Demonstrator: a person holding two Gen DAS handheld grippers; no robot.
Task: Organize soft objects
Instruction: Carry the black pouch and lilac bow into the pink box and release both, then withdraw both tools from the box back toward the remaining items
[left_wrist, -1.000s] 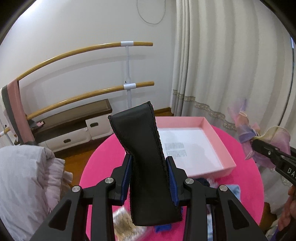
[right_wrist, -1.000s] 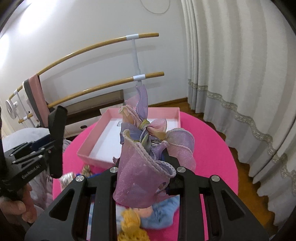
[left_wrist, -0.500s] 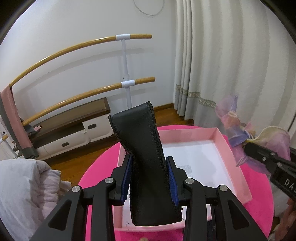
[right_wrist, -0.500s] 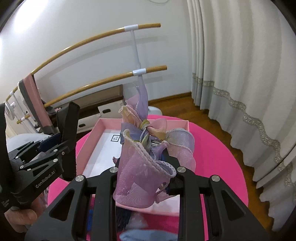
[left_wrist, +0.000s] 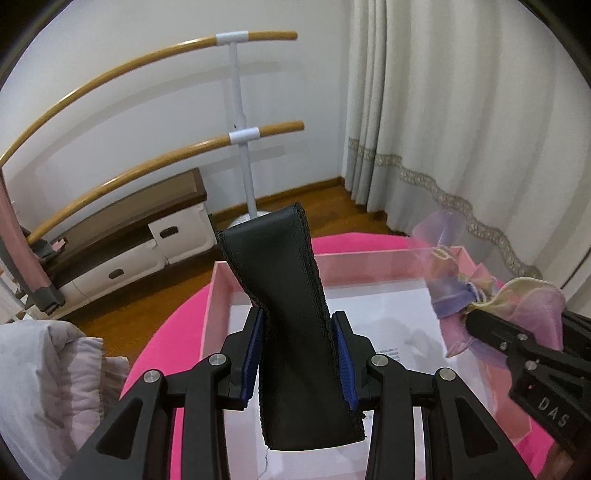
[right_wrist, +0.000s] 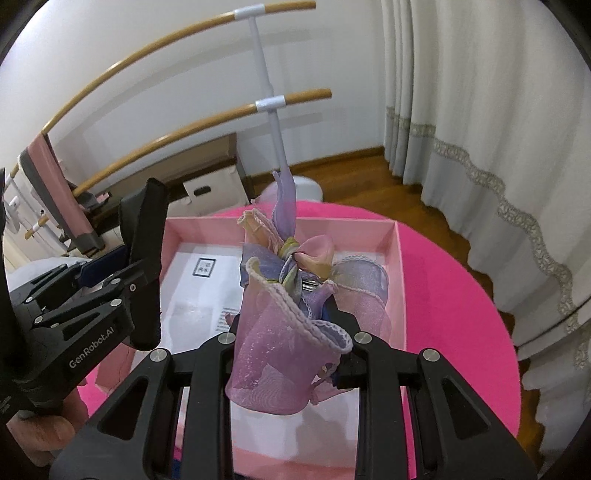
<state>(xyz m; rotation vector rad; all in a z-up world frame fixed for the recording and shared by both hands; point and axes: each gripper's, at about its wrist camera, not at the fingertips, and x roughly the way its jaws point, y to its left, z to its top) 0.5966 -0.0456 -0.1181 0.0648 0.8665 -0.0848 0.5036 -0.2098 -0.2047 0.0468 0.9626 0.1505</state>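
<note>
The left gripper (left_wrist: 297, 354) has its blue-padded fingers (left_wrist: 254, 354) on either side of a black strap (left_wrist: 288, 314); they have just been loosening, the pads still touching it. The strap stands upright above the near-left part of an open pink box (left_wrist: 218, 291) on a round pink surface (left_wrist: 155, 354). The right gripper (right_wrist: 291, 332) has its fingers clamped on a sheer lilac-and-pink ribbon bow (right_wrist: 280, 325), above the box's right side.
</note>
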